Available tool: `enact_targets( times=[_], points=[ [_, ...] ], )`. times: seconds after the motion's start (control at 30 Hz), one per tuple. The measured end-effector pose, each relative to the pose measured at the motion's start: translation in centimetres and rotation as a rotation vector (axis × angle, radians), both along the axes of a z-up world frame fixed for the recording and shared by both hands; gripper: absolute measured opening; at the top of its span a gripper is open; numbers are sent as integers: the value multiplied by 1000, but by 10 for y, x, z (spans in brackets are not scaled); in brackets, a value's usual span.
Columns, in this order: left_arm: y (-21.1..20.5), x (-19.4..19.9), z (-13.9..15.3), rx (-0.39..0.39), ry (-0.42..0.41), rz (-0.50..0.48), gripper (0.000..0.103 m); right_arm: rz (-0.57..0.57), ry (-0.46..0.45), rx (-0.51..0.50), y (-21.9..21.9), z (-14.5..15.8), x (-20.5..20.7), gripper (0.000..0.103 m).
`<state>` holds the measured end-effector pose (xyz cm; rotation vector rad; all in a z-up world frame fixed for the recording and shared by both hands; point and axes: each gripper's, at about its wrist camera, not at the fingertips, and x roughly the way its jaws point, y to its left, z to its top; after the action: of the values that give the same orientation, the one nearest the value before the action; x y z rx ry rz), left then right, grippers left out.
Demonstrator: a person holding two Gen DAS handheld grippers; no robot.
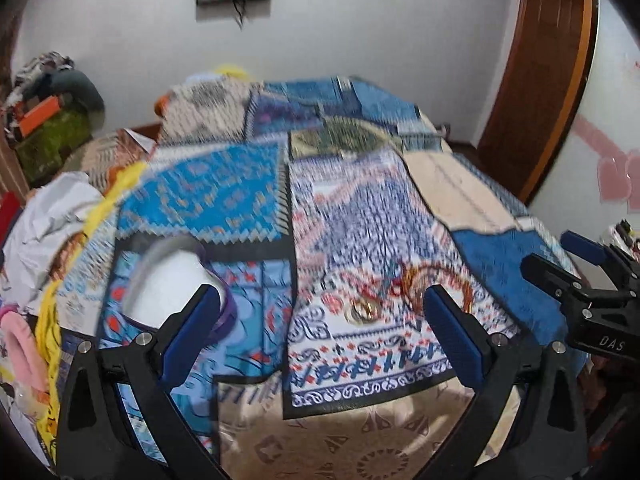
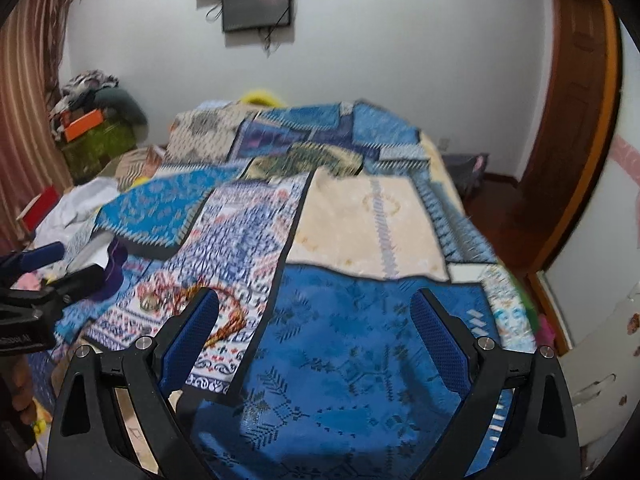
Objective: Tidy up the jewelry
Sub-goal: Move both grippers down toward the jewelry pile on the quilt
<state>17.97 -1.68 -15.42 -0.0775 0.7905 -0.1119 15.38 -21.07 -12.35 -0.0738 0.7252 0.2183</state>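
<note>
While both tools (image 1: 320, 320) (image 2: 316, 332) gape empty, bangles (image 1: 420, 284) (blurred) lie just beyond the left one.

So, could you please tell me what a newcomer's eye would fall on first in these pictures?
Probably the bright blue patchwork bedspread covering the whole bed. Next, the small heap of gold and reddish jewelry lying on its white patterned panel, between the open left claw fingers. Left of it sits a white open box with purple trim, while the open right claw hovers over plain blue cloth.

Only legible txt: "DAS" in white on right gripper (image 1: 560, 252) body; other lettering too blurred.
</note>
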Motion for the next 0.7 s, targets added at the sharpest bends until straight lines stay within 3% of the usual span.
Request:
enact_targets(
  times=[0.2,0.37,0.53,0.7],
  points=[
    [-7,11,-24,-14,80,-52,82,66,57,50,3,-11,10,93],
    [-13,17,-35,-24,112,-96,56,118,103,87,7,-19,18,80],
    [-22,15,-35,-6,87,-156,39,157,138,91,13,-25,22,70],
    [-27,17,-36,2,77,-185,28,184,150,83,20,-29,22,69]
  ],
)
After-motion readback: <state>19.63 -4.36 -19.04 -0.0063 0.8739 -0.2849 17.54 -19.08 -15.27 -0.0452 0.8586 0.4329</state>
